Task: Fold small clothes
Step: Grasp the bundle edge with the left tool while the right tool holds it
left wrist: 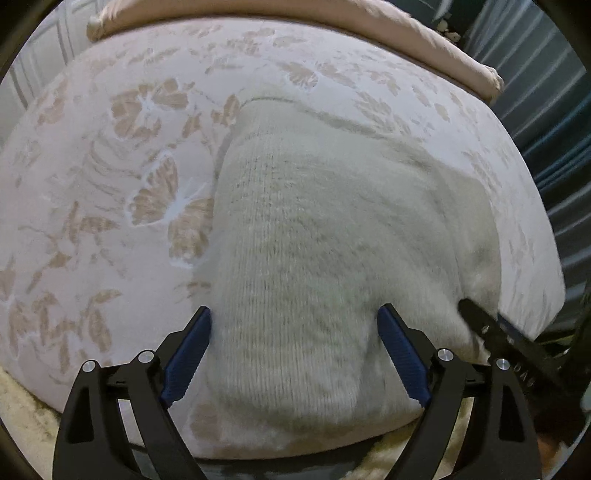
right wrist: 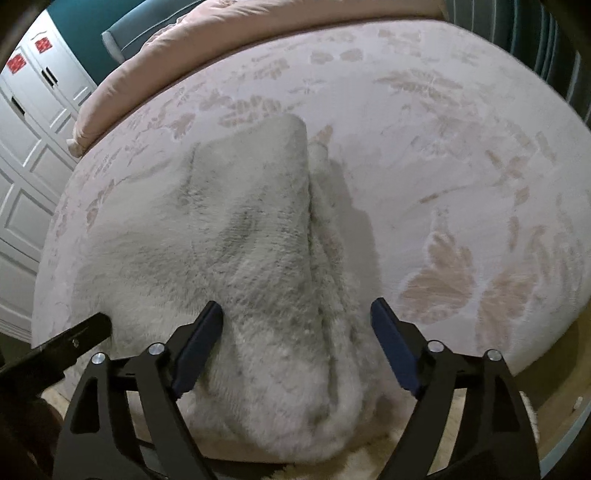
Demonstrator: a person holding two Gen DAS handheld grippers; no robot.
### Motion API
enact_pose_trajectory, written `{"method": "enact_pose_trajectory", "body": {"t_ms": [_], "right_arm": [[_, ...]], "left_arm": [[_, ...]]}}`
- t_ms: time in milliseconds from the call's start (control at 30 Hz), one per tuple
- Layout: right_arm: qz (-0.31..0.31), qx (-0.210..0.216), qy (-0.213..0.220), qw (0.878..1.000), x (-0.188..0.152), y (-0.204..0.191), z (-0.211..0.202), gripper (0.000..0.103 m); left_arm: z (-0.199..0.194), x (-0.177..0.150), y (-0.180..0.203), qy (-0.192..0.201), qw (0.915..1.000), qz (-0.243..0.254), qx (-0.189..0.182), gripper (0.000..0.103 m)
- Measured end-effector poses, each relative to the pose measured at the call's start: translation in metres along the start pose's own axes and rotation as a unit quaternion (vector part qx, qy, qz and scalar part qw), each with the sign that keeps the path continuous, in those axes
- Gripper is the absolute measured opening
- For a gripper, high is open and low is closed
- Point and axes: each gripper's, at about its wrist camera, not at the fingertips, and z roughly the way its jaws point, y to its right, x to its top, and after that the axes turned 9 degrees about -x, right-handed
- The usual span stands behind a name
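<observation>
Garments: one, a white fuzzy knit sweater (left wrist: 314, 229), lying on the bed
Grippers: two, each with two blue-padded fingers
Surface: floral bedspread (left wrist: 110, 166), pale pink with tan leaf and flower print; sweater sits at its near edge, hem end hanging slightly over
Bedding behind: one rolled pink quilt (left wrist: 424, 33) along the far side of the bedspread
Left gripper (left wrist: 294, 334): jaws spread wide, holding nothing; the sweater's near fold lies between the two pads, fabric touching or just beside the left pad (blur makes contact hard to call)
Right gripper (right wrist: 296, 325): jaws also spread wide, nothing clamped; the sweater's folded ridge runs up between the pads, closer to the left pad, a gap of fabric and shadow before the right pad
Cross-views: right gripper's black finger tip shows at the sweater's right edge in the left wrist view; left gripper's tip (right wrist: 88, 328) shows at the sweater's left edge in the right wrist view
Room: white panelled wardrobe doors (right wrist: 26, 147) at left, with two red labels (text unreadable)
Floor: cream shaggy rug (left wrist: 18, 406) below the bed edge
</observation>
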Motion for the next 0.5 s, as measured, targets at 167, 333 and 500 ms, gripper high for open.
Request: {"method": "enact_pose_trajectory", "body": {"t_ms": [167,333,500], "right_arm": [[0.031,0.043,-0.024,0.998,0.003,0.007,0.021,0.091],[0.039,0.07,-0.023,0.997,0.003,0.011,0.03,0.096],[0.024,0.079,-0.011,0.997,0.004,0.008,0.034,0.097]], "left_arm": [[0.024,0.011,-0.009,-0.033,0.9987,-0.035,-0.018,0.098],[0.034,0.012,0.005,-0.025,0.9995,-0.017,0.009,0.098],[0.038,0.011,0.013,-0.006,0.9994,0.0,0.035,0.098]]}}
